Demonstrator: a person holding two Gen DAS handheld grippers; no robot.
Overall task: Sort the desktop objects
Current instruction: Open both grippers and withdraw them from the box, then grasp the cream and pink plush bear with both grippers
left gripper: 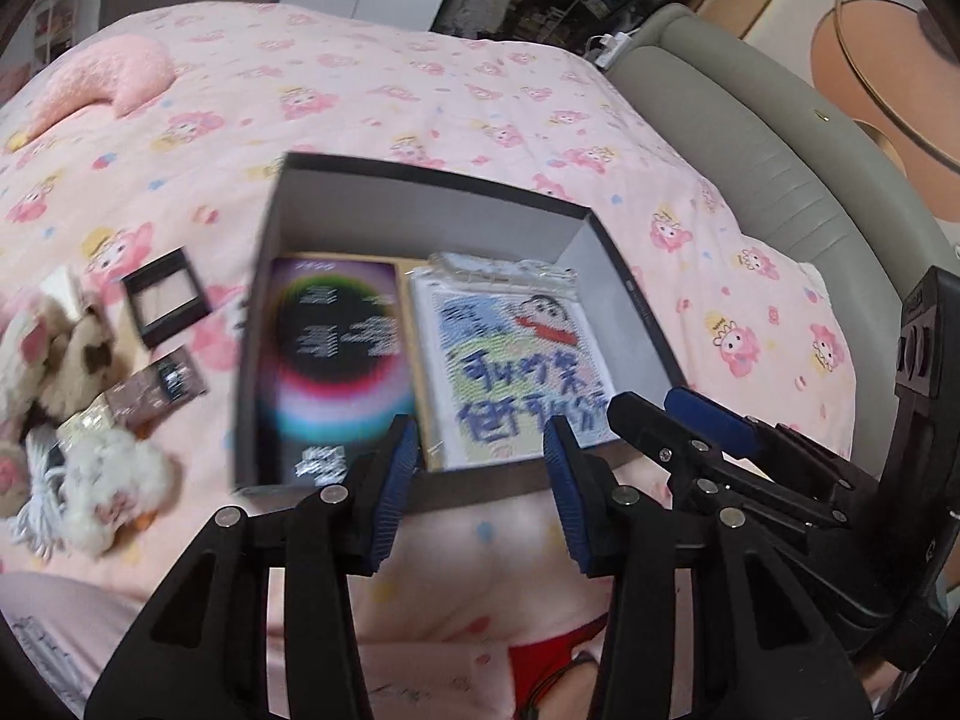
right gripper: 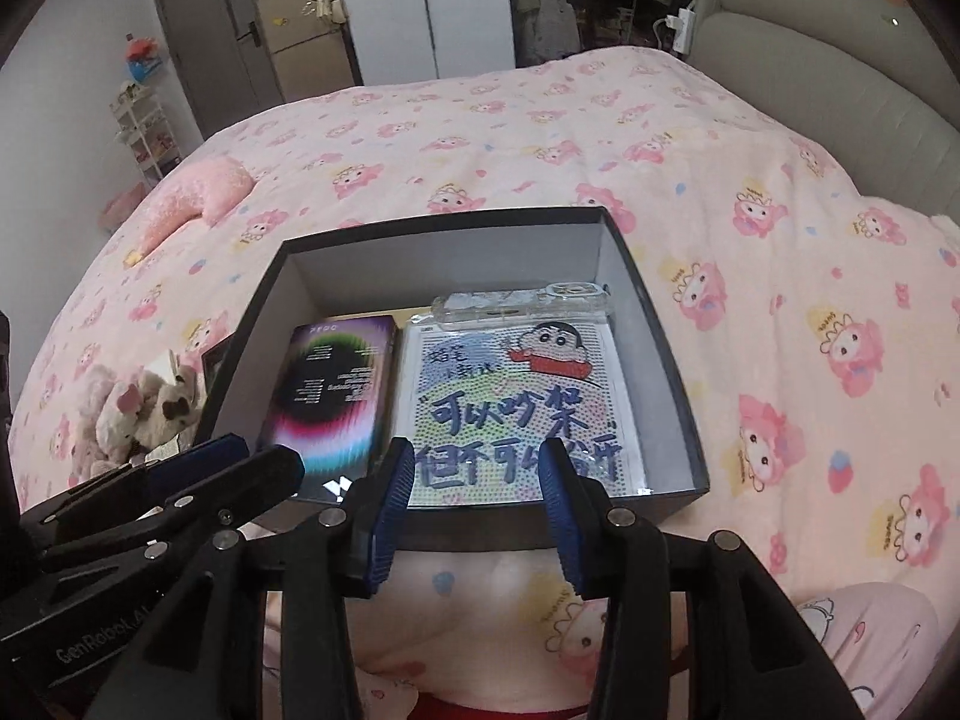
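Partly sorted: box (right gripper: 648,324) holding dark booklet (right gripper: 336,396), picture card (right gripper: 516,414), clear case (right gripper: 516,300); plush toys (left gripper: 66,354), compacts (left gripper: 165,300) outstanding; left gripper (left gripper: 480,480), right gripper (right gripper: 477,492) agape, empty.

Left gripper (left gripper: 480,468) and right gripper (right gripper: 477,483) side by side, angled downward, jaws apart, nothing between the pads.
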